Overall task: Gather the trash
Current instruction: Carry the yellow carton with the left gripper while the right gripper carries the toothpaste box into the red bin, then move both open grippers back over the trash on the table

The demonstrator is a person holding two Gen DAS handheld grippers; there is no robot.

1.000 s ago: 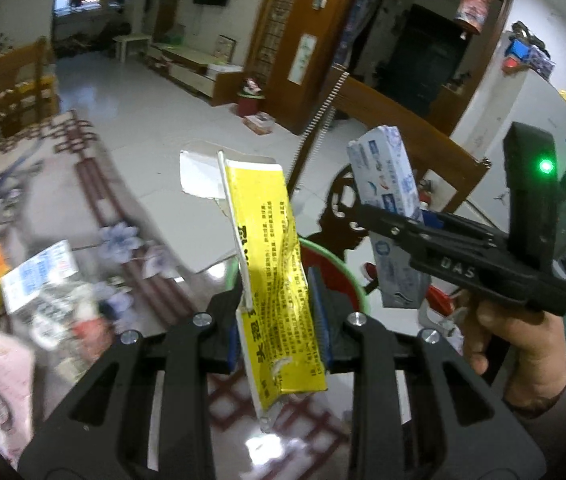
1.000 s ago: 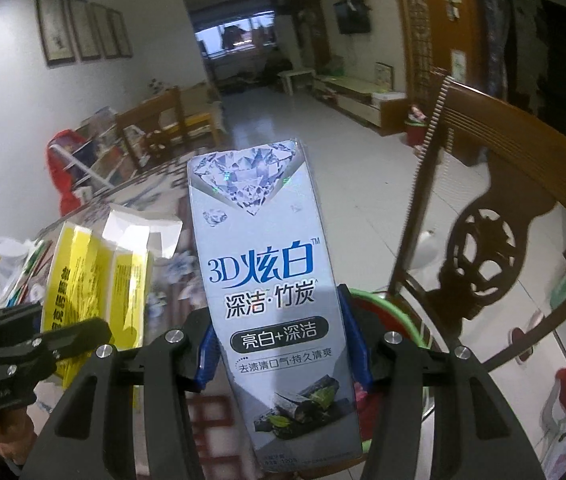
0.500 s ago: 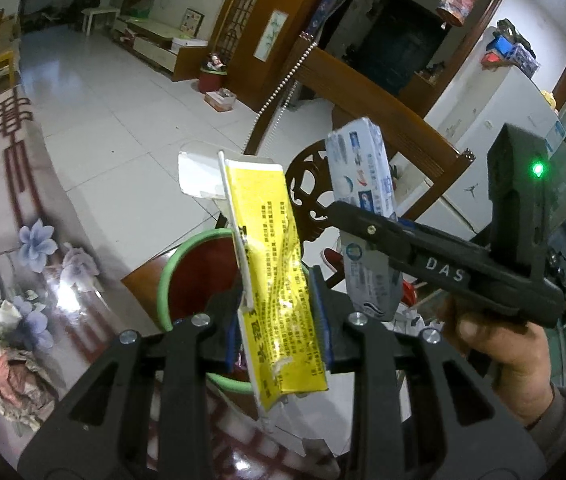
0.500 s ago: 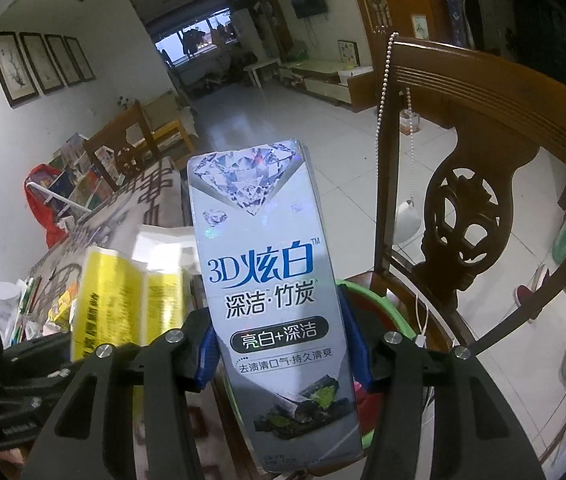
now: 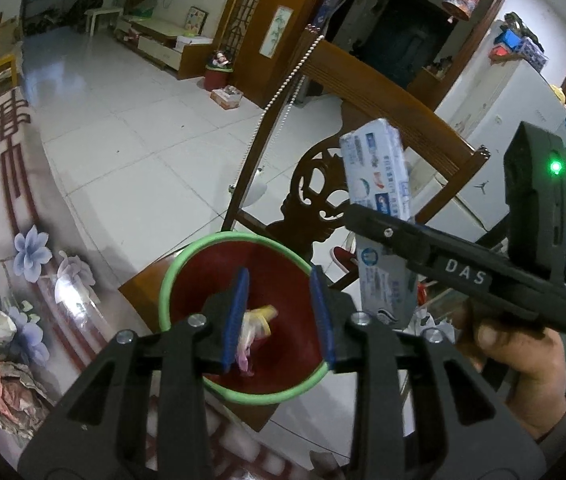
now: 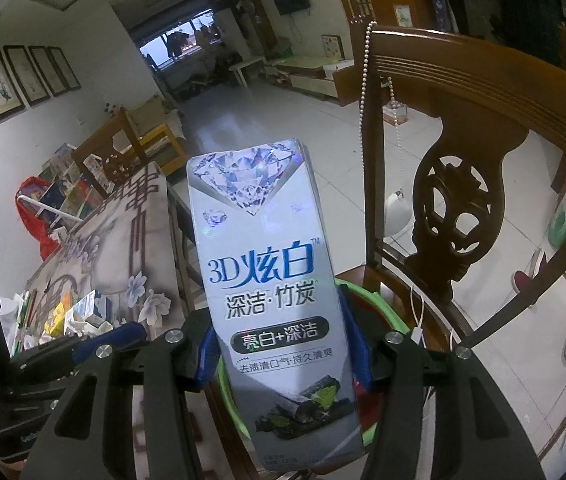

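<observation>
Gripping upright silver toothpaste box (image 6: 279, 312), diamond print at 12 o'clock: right gripper (image 6: 283, 350); left gripper (image 5: 279, 316) just opened, empty over bin (image 5: 187, 264).

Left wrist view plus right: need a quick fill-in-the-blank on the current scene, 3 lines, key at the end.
1. The left gripper hangs over the bin with its jaws ____.
2. The right gripper is shut on a toothpaste ____.
3. The bin's rim is ____.
4. The bin stands on a wooden ____.

Missing words: open; box; green; chair
</observation>
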